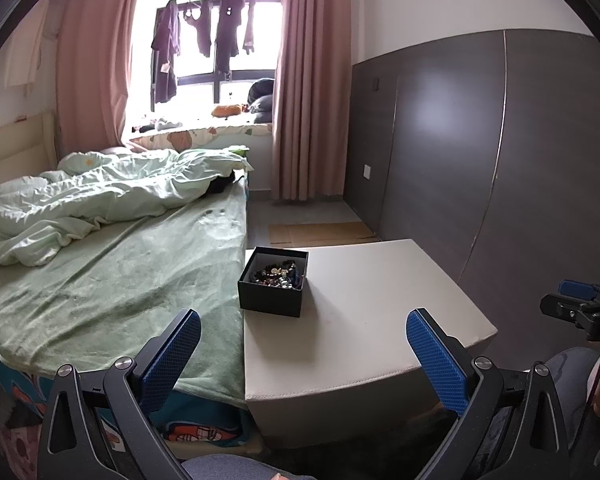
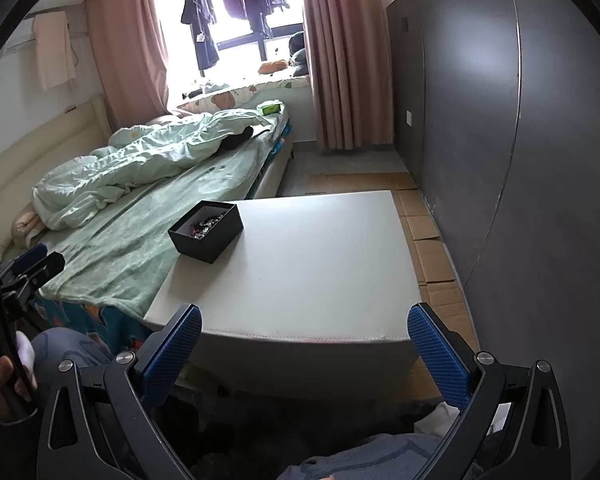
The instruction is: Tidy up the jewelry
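A black open box stands at the far left corner of a white low table, holding a heap of beaded jewelry. In the right wrist view the box and its jewelry sit at the table's far left. My left gripper is open and empty, over the table's near edge, short of the box. My right gripper is open and empty at the table's near edge. Each gripper shows at the edge of the other's view: the right one, the left one.
A bed with a green sheet and rumpled quilt adjoins the table's left side. A grey wardrobe wall stands on the right. Cardboard lies on the floor beyond and right of the table. Pink curtains frame the window.
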`<move>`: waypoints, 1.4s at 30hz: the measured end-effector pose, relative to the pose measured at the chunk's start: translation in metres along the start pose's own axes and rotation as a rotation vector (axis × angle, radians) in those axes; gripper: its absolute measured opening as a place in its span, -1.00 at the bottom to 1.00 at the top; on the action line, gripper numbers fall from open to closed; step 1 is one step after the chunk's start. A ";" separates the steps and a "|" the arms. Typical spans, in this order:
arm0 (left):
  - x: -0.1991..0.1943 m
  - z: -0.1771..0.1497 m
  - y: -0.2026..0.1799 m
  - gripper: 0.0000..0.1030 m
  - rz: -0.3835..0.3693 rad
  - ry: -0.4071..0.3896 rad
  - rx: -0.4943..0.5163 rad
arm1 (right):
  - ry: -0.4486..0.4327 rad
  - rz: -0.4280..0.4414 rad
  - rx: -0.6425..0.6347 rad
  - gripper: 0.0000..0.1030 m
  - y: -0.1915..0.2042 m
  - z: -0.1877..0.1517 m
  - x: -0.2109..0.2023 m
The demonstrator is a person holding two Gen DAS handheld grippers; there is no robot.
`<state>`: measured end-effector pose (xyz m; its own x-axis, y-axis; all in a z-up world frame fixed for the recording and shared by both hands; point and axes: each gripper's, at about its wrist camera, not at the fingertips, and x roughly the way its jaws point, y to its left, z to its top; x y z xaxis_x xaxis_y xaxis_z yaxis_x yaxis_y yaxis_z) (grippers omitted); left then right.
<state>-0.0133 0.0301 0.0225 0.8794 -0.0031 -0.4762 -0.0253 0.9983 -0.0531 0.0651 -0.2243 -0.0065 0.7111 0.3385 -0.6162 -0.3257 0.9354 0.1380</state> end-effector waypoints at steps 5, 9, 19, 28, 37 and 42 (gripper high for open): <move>0.000 0.001 0.001 0.99 0.002 -0.001 -0.001 | -0.002 0.000 0.000 1.00 -0.002 0.000 0.000; 0.000 0.001 0.001 0.99 0.007 -0.003 -0.001 | -0.001 0.001 0.001 1.00 -0.002 0.000 0.000; -0.002 0.002 0.001 0.99 0.017 -0.018 0.007 | -0.001 0.000 -0.001 1.00 -0.002 0.000 0.000; -0.002 0.003 0.003 0.99 0.008 -0.020 -0.007 | -0.001 0.000 -0.001 1.00 -0.003 0.001 0.000; -0.003 0.002 -0.001 0.99 0.021 -0.018 0.016 | -0.001 -0.001 -0.001 1.00 -0.003 0.000 0.001; -0.003 0.002 -0.003 0.99 0.022 -0.020 0.025 | -0.001 -0.002 -0.001 1.00 -0.003 0.000 0.001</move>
<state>-0.0152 0.0270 0.0262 0.8882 0.0199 -0.4589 -0.0332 0.9992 -0.0210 0.0666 -0.2269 -0.0078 0.7122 0.3369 -0.6158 -0.3253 0.9358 0.1359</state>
